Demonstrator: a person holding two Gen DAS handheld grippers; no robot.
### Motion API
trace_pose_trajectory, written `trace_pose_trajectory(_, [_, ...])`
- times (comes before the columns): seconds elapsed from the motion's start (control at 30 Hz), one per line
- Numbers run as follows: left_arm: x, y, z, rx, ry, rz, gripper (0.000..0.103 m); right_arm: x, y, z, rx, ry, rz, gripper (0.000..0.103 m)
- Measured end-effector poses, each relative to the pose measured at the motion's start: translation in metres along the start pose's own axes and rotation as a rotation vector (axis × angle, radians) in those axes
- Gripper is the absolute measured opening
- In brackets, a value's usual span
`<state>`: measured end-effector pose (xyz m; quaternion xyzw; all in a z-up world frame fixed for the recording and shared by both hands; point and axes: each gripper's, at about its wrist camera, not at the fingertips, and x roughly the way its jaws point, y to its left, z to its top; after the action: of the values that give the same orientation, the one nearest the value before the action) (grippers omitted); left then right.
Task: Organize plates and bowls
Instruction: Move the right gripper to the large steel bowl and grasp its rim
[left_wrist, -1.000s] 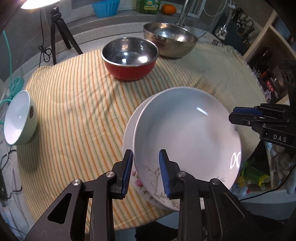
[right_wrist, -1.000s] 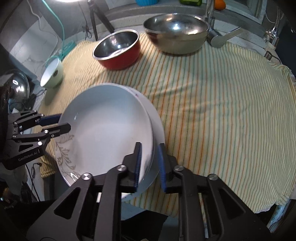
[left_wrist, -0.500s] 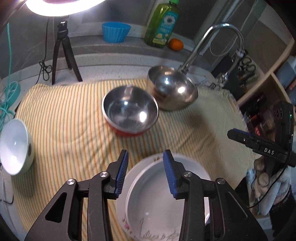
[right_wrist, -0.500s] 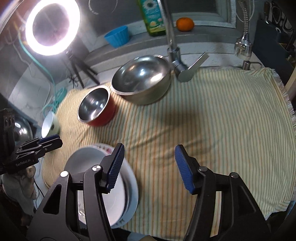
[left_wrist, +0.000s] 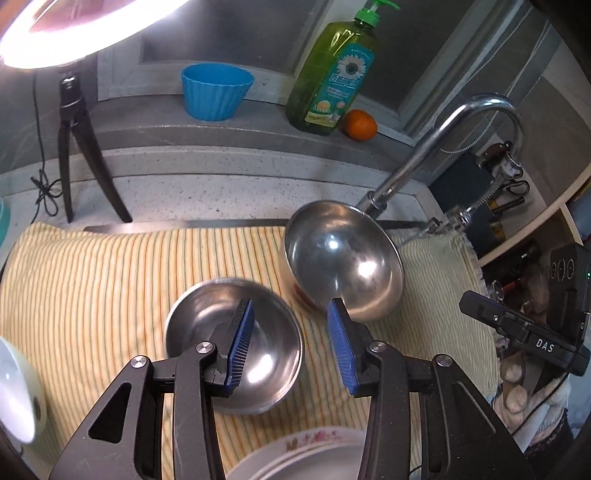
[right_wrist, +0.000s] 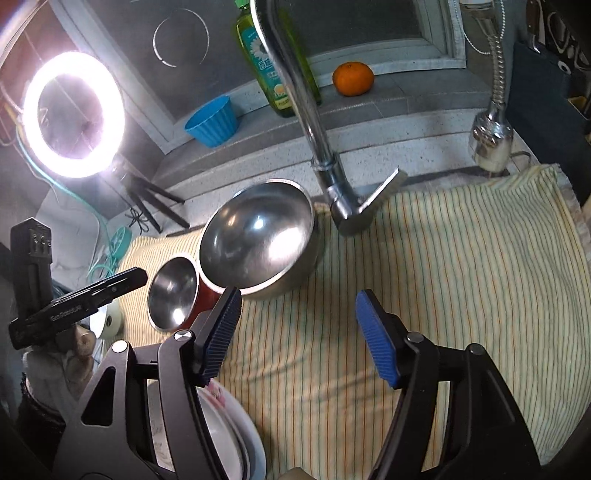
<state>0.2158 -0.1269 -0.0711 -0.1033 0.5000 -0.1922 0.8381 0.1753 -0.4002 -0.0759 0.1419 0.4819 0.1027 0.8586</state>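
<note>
The 2 plates sit stacked at the near edge of the striped cloth, out of both grips. The left gripper hovers part-open and empty over the red bowl; the right gripper is opening, empty.

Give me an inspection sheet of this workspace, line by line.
Surface: striped cloth covering the counter.
Job's things: stacked plates at the near edge; red bowl touching the big steel bowl; white bowl at the left edge.
Clutter: soap bottle, orange, blue cup on the ledge.
Grippers: left gripper open, empty; right gripper opening, empty.
Cables: black cord by the tripod.
Surroundings: ring light, tap.
</note>
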Motion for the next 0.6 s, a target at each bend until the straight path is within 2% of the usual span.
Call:
trace_pose_trajectory(0.33, [0.040, 0.004, 0.037, -0.045, 0.040, -0.008, 0.040, 0.033, -0.017, 0.029, 0.060, 0.038, 0.038, 0.066])
trace_pose_trajectory(0.6, [0.068, 0.008, 0.049, -0.089, 0.105, -0.012, 0.040, 0.065, -0.029, 0.040, 0.140, 0.099, 0.093, 0.050])
